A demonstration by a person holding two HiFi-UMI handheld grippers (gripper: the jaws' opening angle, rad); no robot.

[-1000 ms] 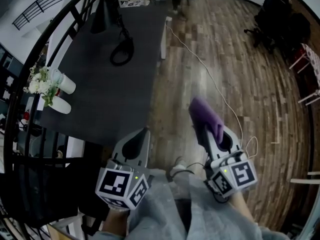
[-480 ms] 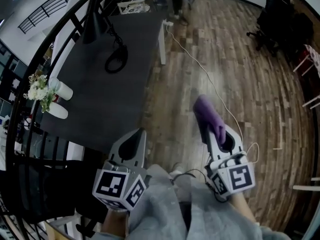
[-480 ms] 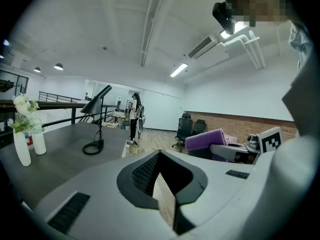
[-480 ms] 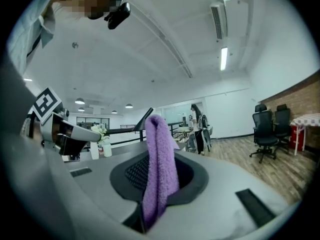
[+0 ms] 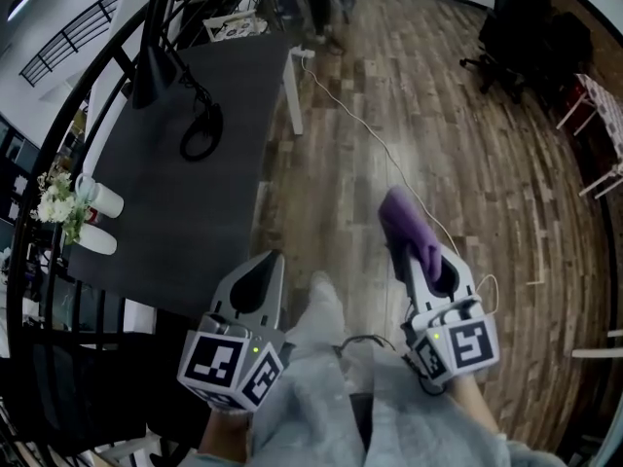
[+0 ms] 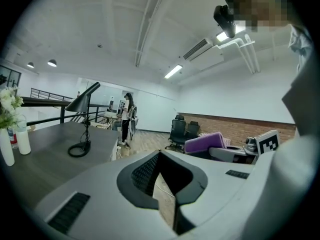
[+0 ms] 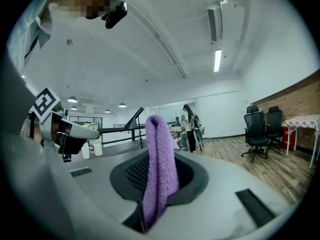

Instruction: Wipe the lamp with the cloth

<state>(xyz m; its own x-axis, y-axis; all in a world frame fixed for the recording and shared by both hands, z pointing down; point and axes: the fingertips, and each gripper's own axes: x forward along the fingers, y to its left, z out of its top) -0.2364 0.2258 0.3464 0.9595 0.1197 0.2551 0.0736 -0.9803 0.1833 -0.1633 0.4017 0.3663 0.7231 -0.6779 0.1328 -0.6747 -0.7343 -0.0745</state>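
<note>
A black desk lamp (image 5: 156,52) stands at the far end of the dark grey table (image 5: 175,222), its round base (image 5: 200,134) beside it; it also shows as the lamp (image 6: 84,98) and the lamp (image 7: 134,118). My right gripper (image 5: 404,253) is shut on a purple cloth (image 5: 409,224) over the wooden floor, well right of the table. The cloth (image 7: 160,159) hangs folded between the jaws of the right gripper (image 7: 150,204). My left gripper (image 5: 271,261) is shut and empty near the table's front edge, far from the lamp. The left gripper (image 6: 165,184) looks toward the cloth (image 6: 205,142).
Two white vases with flowers (image 5: 68,212) stand at the table's left edge. A black railing (image 5: 39,163) runs along the left. A white cable (image 5: 370,134) crosses the wooden floor. Office chairs (image 5: 526,27) stand far right. A person (image 6: 127,115) stands beyond the table.
In the head view the table and lamp have slid down and to the left. Both grippers keep their places in the view, the cloth still held.
</note>
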